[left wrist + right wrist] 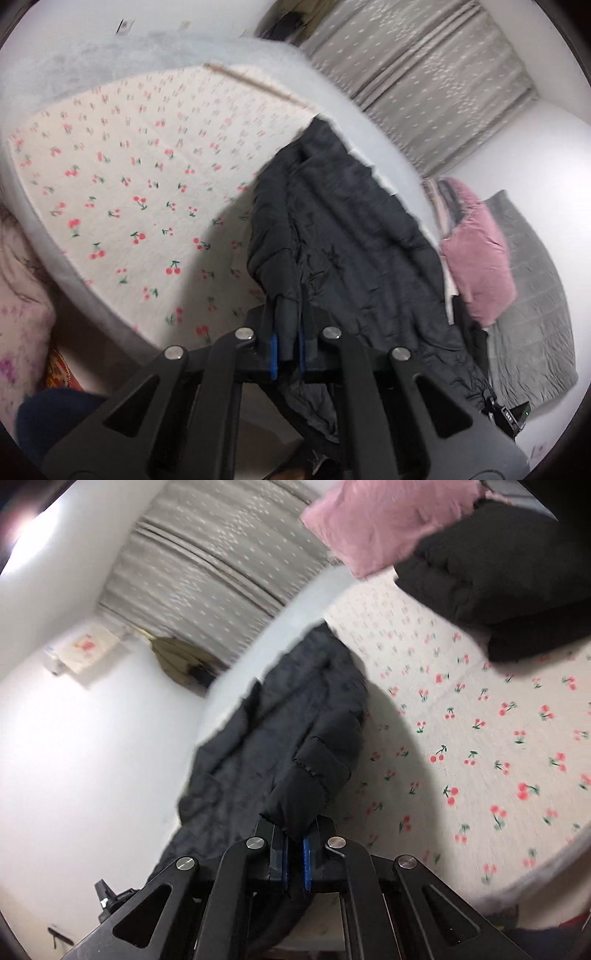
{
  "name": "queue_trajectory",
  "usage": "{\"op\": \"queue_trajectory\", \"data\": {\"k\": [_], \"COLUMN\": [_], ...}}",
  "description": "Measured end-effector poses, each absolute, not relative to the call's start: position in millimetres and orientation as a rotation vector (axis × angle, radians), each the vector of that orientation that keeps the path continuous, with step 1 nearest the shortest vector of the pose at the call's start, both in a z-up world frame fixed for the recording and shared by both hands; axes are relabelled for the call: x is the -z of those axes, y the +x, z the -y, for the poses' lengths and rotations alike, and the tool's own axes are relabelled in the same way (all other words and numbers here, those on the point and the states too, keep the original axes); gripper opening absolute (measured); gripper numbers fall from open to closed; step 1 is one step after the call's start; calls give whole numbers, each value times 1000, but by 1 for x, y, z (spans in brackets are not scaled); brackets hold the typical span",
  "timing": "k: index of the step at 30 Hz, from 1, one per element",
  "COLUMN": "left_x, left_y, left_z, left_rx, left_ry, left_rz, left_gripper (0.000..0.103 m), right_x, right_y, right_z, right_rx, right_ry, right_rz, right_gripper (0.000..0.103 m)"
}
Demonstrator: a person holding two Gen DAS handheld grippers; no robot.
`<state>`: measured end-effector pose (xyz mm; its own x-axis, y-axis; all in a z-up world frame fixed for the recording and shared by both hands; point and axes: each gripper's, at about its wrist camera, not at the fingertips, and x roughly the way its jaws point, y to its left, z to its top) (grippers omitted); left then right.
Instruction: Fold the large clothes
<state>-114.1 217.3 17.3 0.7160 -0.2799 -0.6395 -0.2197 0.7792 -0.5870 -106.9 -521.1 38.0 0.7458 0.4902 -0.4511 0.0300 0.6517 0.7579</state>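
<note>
**Both claws pinch the dark coat above the bed**

Left gripper [287, 350] is clamped on an edge of the dark grey quilted puffer coat [351, 236]; the right gripper [295, 849] is clamped on another padded edge, possibly a cuff, though blur hides which. The coat hangs between them over the edge of the cherry-print bedsheet [129, 177]. Good practice now is keeping both hands level and well apart, so the coat spreads flat onto the sheet, away from the folded black garment [509, 590].
</note>
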Motion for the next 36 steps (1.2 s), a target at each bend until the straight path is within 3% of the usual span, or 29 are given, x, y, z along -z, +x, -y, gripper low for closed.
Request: {"op": "queue_trajectory", "data": {"k": [7, 15, 22, 27, 30, 31, 34, 36], "left_x": [-71, -68, -103, -79, -45, -33, -11, -12], "left_y": [-151, -121, -27, 67, 121, 134, 153, 157], "left_z": [-214, -214, -206, -200, -199, -201, -216, -231], "left_rx": [87, 77, 20, -57, -56, -58, -138, -156], "left_ry": [-650, -716, -698, -740, -751, -757, -742, -748], "left_rz": [-664, -660, -644, -711, -760, -784, -794, -749], "left_gripper": [9, 9, 10, 14, 34, 43, 45, 51], "right_x": [-109, -106, -136, -113, -69, -56, -25, -35], "right_y": [-148, -110, -26, 71, 124, 134, 163, 166], "right_z": [543, 538, 532, 529, 527, 527, 539, 557], "right_rx": [-349, -331, -328, -254, -138, -91, -20, -12], "right_ry": [848, 867, 891, 927, 849, 814, 799, 796], "right_rz": [-496, -517, -495, -538, -617, -661, -842, -782], "right_gripper": [4, 4, 5, 9, 15, 21, 24, 26]}}
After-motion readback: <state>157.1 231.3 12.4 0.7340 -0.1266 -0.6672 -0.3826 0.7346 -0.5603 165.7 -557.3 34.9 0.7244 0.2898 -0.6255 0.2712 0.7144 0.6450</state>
